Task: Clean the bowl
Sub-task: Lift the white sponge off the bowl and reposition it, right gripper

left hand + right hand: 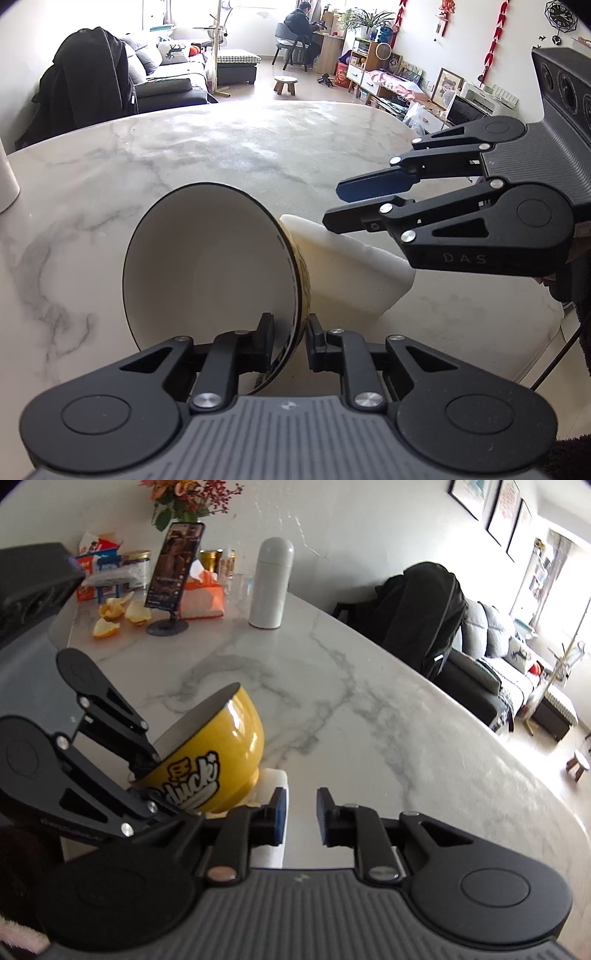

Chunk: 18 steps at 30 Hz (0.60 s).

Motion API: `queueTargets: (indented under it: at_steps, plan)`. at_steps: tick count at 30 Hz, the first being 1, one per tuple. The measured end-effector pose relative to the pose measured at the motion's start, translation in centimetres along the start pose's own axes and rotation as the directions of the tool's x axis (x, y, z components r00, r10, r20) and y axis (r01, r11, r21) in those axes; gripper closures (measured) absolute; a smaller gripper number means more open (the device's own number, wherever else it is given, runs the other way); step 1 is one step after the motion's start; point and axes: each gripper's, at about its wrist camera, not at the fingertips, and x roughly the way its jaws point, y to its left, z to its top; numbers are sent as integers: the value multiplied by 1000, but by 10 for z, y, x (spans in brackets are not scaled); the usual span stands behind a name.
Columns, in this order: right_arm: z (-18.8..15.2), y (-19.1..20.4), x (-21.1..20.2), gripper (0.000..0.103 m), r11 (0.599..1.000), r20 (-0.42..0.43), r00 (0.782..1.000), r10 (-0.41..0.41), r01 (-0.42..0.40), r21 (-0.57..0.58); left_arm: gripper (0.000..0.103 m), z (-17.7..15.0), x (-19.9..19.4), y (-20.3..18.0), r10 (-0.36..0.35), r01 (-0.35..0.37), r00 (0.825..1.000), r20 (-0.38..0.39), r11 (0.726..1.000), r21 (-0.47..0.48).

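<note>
The yellow bowl (218,753) is tipped up on its side on the marble counter (184,155), in the near middle. Its white inside faces left in the left view. The left tool (289,343) is clamped on the bowl's rim, one pad inside and one pad outside. A white cloth (351,266) lies on the counter just to the right of the bowl, touching its yellow side.

The right tool (300,816) hangs just above the cloth. Its two blue pads stand a little apart and nothing is between them.

This looks like the start of the wiping step: the bowl is held ready, but the cloth is not picked up yet. Next, I think the right tool should go down onto the cloth, pinch a fold of it, and bring it round into the bowl's white inside. The left tool should keep the bowl steady so it does not roll.
</note>
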Motion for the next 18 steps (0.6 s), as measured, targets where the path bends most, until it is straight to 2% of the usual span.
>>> queueTargets:
  at_steps: [2,3,5,6,10,13,18]
  plan:
    - [-6,-7,-3,70,997,11,1000,3,-4,71,81,-2,-1,-1,5,-5,1000,-3,1000,-2]
    - [-8,-10,-6,68,995,21,1000,19,-21,102,81,-3,-1,-2,7,-7,1000,-4,1000,-2]
    - [-14,-12,-10,58,986,40,998,56,-62,154,81,-4,-1,-2,10,-10,1000,-5,1000,-4]
    - [-18,-12,-11,56,982,46,997,61,-68,175,81,-3,-1,-2,11,-11,1000,-5,1000,-4]
    - [-22,-8,-17,56,978,71,997,26,-40,205,81,-3,-2,-1,17,-17,1000,-6,1000,-5]
    - [-21,-5,-24,56,975,101,994,38,-59,215,81,-3,-4,-1,18,-18,1000,-4,1000,-8]
    - [-31,-5,-7,57,963,71,996,47,-64,261,80,-4,-4,0,21,-21,1000,-4,1000,-10]
